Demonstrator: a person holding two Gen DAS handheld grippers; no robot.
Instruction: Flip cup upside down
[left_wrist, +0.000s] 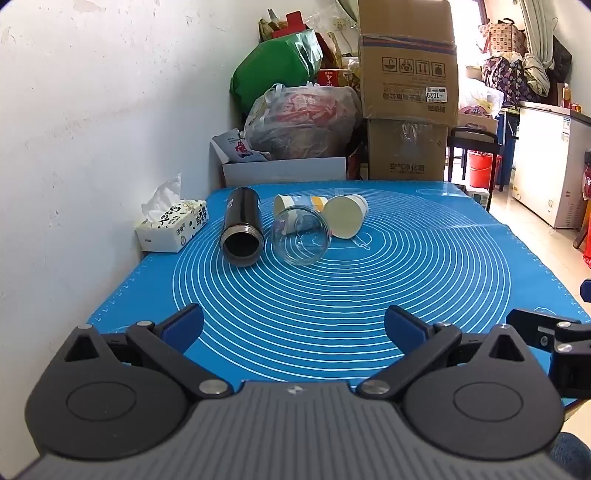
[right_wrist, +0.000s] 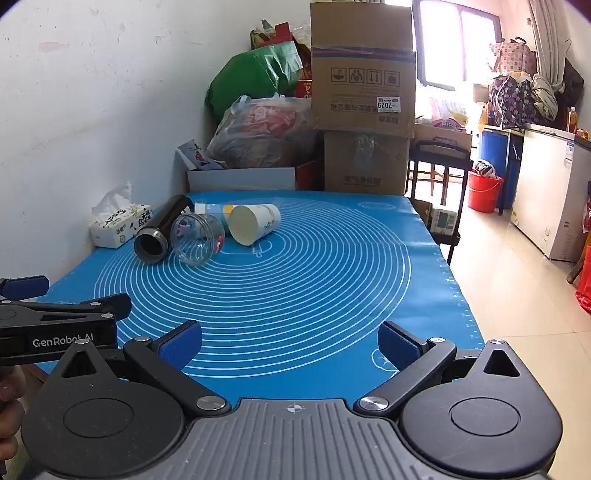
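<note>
On blue mat (left_wrist: 424, 266), sideways cup (left_wrist: 345, 216), mouth camera-ward.

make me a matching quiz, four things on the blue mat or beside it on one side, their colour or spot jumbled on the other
Things:
1. flask
2. glass cup
3. paper cup
4. tissue pack

Descriptions:
A. clear, lying on its side between two others
B. white pack off the mat's left edge, by the wall
C. black, lying with its open mouth toward the cameras
D. cream inside, rightmost of the lying cups

Pairs: 1-C, 2-A, 3-D, 4-B
</note>
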